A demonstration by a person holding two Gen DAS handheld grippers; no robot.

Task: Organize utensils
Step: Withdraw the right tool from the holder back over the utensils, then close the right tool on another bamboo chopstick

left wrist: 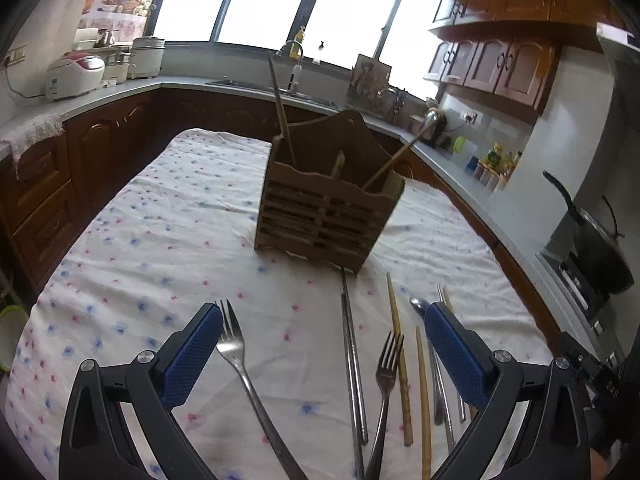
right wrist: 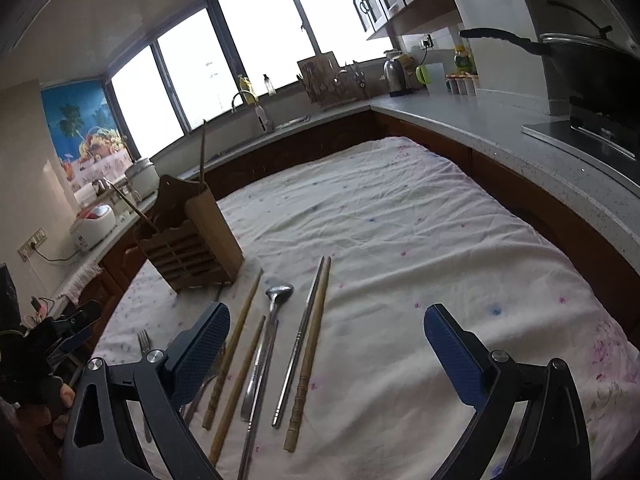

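A wooden utensil caddy (left wrist: 328, 216) stands mid-table with a chopstick (left wrist: 282, 116) and a spoon (left wrist: 400, 152) leaning in it; it also shows in the right wrist view (right wrist: 192, 240). Loose on the floral cloth lie two forks (left wrist: 236, 356) (left wrist: 386, 372), metal chopsticks (left wrist: 352, 364), wooden chopsticks (left wrist: 400, 364) and a spoon (left wrist: 420, 306). My left gripper (left wrist: 324, 320) is open above them, empty. My right gripper (right wrist: 326, 324) is open, empty, above the spoon (right wrist: 276, 300), wooden chopsticks (right wrist: 312, 356) and metal chopstick (right wrist: 298, 348).
The table (right wrist: 400, 208) is covered with a white floral cloth. Kitchen counters (right wrist: 480, 116) wrap around it, with a sink (left wrist: 256, 84), rice cookers (left wrist: 76, 74), a kettle (right wrist: 394, 72) and a black wok (right wrist: 592, 64) on the stove at the right.
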